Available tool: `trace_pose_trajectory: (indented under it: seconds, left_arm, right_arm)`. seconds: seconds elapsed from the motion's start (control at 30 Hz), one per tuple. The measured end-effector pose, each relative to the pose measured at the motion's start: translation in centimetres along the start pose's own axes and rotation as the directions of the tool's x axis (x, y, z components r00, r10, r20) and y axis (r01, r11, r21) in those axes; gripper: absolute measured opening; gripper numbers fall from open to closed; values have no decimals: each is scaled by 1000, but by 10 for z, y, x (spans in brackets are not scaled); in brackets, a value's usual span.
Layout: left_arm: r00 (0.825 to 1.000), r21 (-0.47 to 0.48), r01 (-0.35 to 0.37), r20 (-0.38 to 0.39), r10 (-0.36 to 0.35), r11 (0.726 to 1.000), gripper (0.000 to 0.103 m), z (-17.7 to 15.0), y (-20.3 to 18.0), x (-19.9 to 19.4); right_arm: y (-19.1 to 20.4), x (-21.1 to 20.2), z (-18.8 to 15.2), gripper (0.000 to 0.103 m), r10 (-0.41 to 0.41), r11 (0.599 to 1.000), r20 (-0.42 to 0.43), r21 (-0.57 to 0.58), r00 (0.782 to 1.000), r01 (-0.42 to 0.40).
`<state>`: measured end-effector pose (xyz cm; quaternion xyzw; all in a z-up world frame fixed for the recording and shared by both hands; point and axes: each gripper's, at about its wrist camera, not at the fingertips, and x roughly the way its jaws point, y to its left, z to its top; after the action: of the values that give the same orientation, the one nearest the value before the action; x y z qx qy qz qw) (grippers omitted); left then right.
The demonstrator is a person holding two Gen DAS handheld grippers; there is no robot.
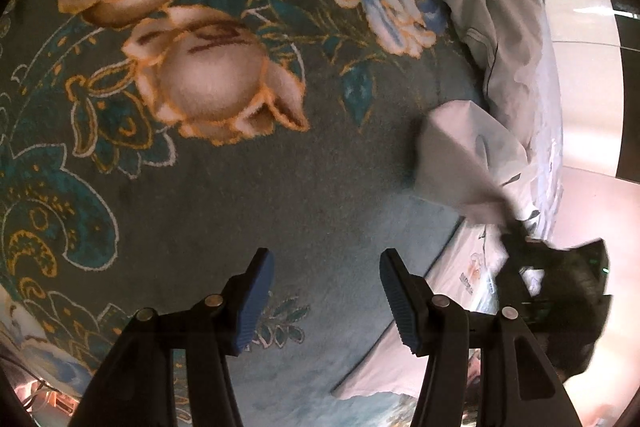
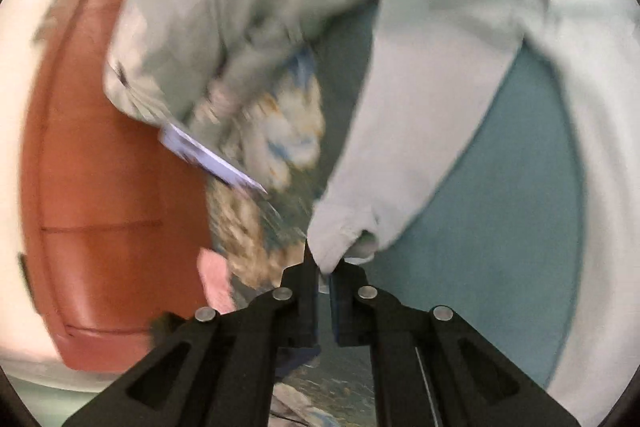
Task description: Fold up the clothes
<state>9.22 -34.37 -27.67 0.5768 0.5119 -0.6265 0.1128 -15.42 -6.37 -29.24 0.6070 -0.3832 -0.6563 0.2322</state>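
We see the right gripper (image 2: pixel 325 273), jaws pinched on the pale sleeve (image 2: pixel 416 131), left gripper (image 1: pixel 326 301) jaws half-open, empty, over the floral carpet (image 1: pixel 224 75).

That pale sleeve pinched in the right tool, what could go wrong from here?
1. The right tool grips only the sleeve cuff's edge, so the cloth may slip out if pulled.
2. The left tool hangs open over the carpet holding nothing, so the garment could drag and bunch.
3. The tablet lies close by; the sleeve might sweep against it.
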Motion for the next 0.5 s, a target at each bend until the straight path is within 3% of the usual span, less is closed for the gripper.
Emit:
trace_pose_trajectory:
  seconds: [0.1,0.23,0.33,0.43,0.5]
  left_arm:
    - [1000,13,-3,1,3,1000,59,0,-6,0]
    - [1000,47,-7,-6,8,999,59,1,-20,4]
    - [1000,69,-8,-14,9,998,59,0,-35,14]
    - [1000,79,-2,-27,4,997,60,-3,-51,28]
    - [999,98,7,-39,-3,995,60,-4,-69,39]
  right_arm:
    - [14,-61,26,4,8,998,106,-62,994,-2]
    - [45,-153,51,4,-101,948,255,-269,962,171]
    - [44,-226,71,4,-213,882,358,-330,909,336]
    - [-3,-259,95,4,-310,895,365,-201,878,399]
    - [-57,-267,109,4,-349,919,333,-64,876,390]
